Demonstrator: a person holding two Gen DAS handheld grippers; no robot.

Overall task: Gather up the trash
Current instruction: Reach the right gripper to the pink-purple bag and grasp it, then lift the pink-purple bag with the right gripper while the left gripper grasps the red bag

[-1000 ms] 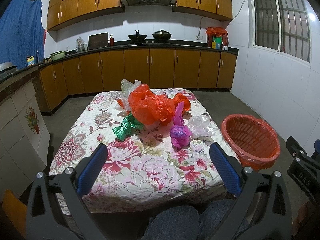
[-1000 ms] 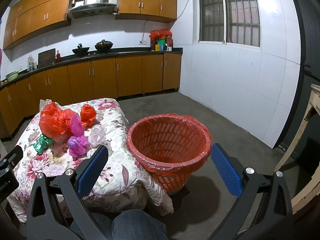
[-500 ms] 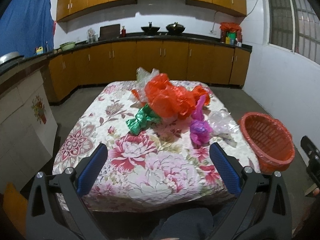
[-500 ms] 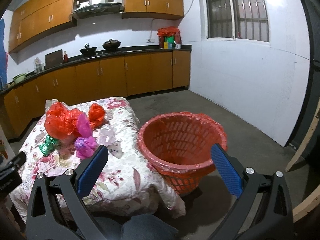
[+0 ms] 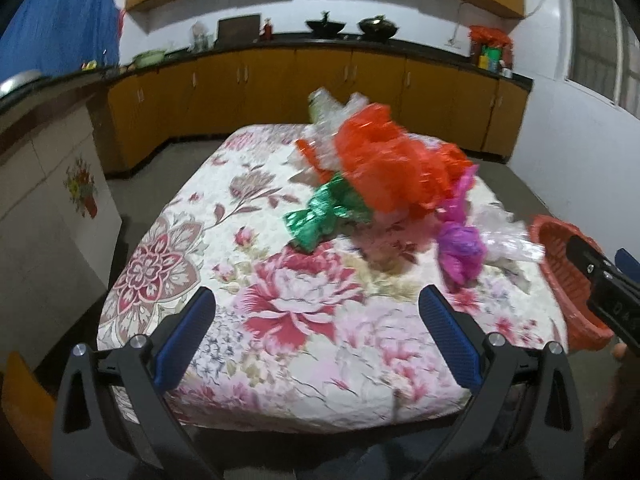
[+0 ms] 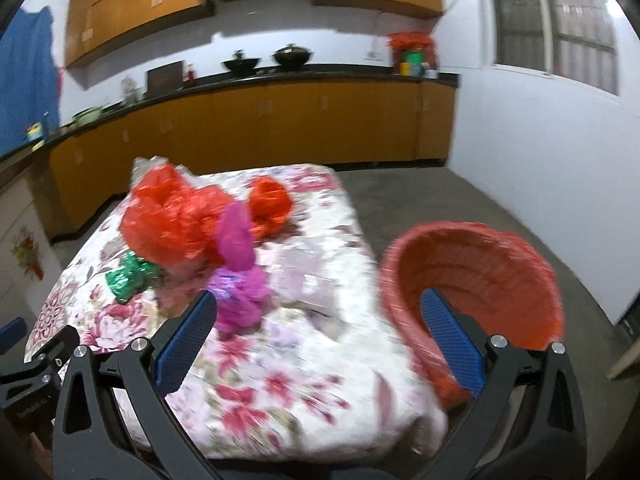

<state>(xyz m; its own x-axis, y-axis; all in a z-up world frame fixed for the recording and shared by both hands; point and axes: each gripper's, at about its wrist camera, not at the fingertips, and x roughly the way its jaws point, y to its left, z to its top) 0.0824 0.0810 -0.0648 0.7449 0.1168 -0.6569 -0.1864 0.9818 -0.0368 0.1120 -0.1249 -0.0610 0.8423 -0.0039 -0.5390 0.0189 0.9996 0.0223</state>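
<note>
Crumpled plastic bags lie on a table with a floral cloth [image 5: 304, 320]: a big orange bag [image 5: 384, 164], a green one [image 5: 324, 216], a purple one [image 5: 460, 252] and a clear one [image 5: 504, 240]. An orange basket lined with a red bag [image 6: 476, 280] stands on the floor at the table's right. My left gripper [image 5: 316, 320] is open and empty over the near table edge. My right gripper [image 6: 320, 324] is open and empty, its left finger near the purple bag [image 6: 240, 296], its right finger over the basket. A second orange bag [image 6: 270, 200] lies behind.
Kitchen cabinets and a counter [image 5: 320, 76] run along the back and left walls. A white wall [image 6: 540, 160] bounds the right side. Bare floor [image 6: 420, 200] lies beyond the basket. My knees show under the near table edge.
Both grippers have moved forward and leftward toward the table. The right view has swung from the basket to the bags. Both stay open.
</note>
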